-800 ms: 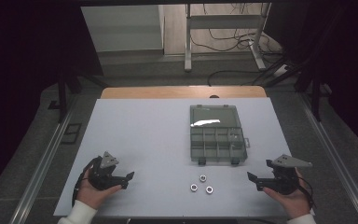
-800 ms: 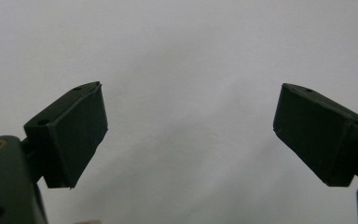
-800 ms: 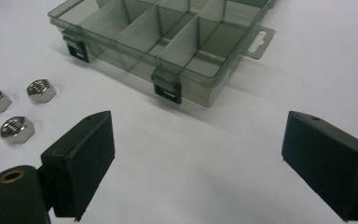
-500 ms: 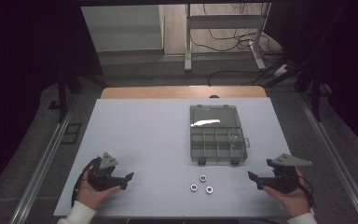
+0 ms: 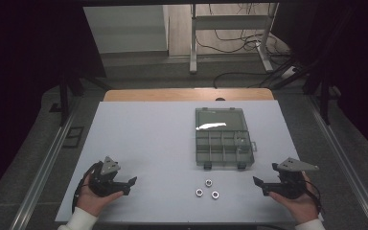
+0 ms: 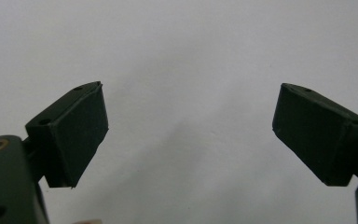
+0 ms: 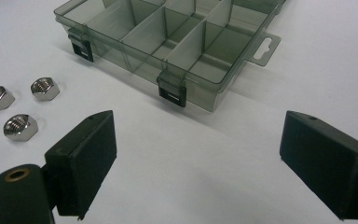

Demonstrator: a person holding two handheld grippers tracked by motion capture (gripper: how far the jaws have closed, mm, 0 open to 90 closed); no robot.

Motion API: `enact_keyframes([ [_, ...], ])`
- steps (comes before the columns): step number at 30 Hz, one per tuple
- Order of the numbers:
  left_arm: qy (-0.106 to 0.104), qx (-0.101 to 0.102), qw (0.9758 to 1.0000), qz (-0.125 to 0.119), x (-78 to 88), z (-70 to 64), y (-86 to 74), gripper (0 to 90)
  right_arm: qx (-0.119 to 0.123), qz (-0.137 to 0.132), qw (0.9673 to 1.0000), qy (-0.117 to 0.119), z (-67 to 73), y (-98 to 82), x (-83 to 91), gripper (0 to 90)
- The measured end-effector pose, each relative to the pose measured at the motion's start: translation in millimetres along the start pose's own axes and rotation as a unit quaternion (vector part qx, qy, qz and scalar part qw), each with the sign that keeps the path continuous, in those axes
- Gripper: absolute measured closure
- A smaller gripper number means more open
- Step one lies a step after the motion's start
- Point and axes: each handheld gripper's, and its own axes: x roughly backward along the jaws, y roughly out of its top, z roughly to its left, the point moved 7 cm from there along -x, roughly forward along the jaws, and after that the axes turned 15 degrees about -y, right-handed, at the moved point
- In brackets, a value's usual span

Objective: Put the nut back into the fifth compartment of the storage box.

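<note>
Three steel hex nuts lie in a loose cluster near the front edge of the white table. Just behind them sits a smoky clear compartment box; its lid seems to lie open on the far side. My left gripper rests at the front left, held in a hand, jaws open, pointing right. In the left gripper view the left gripper has bare table between its jaws. My right gripper rests at the front right, open, pointing left toward the nuts. In the right gripper view the right gripper faces the nuts and the box.
The box has two black latches on its near wall and a hang tab on its right side. A wooden strip borders the table's far edge. Metal rails run along both sides, with cables and a stand on the floor beyond.
</note>
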Motion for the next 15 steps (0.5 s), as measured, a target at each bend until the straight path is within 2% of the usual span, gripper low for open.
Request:
enact_keyframes([
  [12,0.002,0.003,1.0,-0.001,1.5,1.5,0.7,10.8,0.017,0.002,0.9998,0.011,8.0,3.5,-2.4,13.0],
  [15,0.003,0.001,1.0,-0.003,2.0,-0.3,2.3,10.9,0.029,0.001,0.9995,0.011,10.9,6.8,-1.8,12.9],
])
